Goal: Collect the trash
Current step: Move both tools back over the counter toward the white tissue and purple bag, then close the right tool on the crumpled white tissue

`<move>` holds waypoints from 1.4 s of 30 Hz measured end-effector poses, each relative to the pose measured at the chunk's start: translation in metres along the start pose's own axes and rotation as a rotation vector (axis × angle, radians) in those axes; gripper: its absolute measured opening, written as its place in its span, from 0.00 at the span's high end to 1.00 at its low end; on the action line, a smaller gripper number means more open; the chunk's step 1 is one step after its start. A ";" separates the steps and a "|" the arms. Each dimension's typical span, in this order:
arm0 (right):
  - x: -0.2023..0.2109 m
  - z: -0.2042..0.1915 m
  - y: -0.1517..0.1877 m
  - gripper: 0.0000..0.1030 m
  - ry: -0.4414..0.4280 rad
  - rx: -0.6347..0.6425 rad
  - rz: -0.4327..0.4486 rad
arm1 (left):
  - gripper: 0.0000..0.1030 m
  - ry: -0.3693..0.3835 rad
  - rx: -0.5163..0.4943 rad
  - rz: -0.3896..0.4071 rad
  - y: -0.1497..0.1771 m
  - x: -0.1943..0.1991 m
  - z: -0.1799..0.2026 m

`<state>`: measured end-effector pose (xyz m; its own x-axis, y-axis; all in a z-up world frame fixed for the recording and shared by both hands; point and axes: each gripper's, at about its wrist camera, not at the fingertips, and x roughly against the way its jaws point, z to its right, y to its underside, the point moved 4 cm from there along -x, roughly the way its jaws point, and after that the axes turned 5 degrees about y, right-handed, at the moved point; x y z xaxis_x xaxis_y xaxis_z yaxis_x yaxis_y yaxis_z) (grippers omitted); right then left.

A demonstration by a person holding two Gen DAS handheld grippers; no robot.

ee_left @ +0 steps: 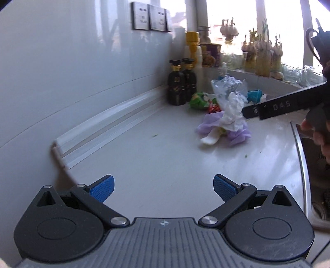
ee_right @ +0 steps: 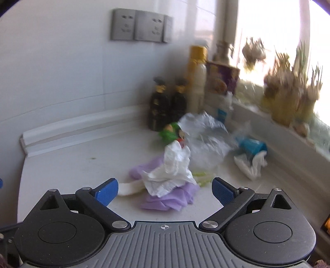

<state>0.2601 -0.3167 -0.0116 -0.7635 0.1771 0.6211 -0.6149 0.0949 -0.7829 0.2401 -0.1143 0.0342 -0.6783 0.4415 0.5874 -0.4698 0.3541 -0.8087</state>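
Note:
A pile of trash lies on the white counter near the back corner: a purple bag with a crumpled white tissue on it, a clear plastic bag, a green wrapper, a blue cup and another white tissue. My right gripper is open, its blue pads either side of the purple bag and tissue. My left gripper is open and empty over bare counter, well short of the pile. The right gripper's black finger shows beside the pile in the left wrist view.
Two dark bottles, a yellow-capped white bottle and a purple cup stand in the corner. Garlic jars line the windowsill. A steel sink lies at the right. Wall sockets sit above.

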 end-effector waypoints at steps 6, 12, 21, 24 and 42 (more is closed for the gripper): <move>-0.005 0.025 0.001 0.04 -0.043 -0.051 0.066 | 0.01 0.057 -0.037 0.020 -0.015 -0.026 0.015; -0.011 0.056 0.005 0.11 -0.077 -0.152 0.165 | 0.01 0.153 -0.110 0.030 -0.035 -0.065 0.031; -0.043 0.049 0.019 0.35 -0.173 -0.240 0.162 | 0.08 0.328 -0.199 0.041 -0.050 -0.105 0.050; -0.049 0.046 0.022 0.37 -0.189 -0.277 0.167 | 0.10 0.378 -0.213 0.038 -0.051 -0.112 0.058; -0.052 0.048 0.022 0.98 -0.077 -0.260 0.180 | 0.29 0.427 -0.199 0.036 -0.056 -0.137 0.078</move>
<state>0.2770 -0.3706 -0.0593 -0.8740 0.1401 0.4654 -0.4054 0.3179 -0.8571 0.3151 -0.2592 -0.0034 -0.3794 0.7414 0.5536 -0.3044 0.4650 -0.8313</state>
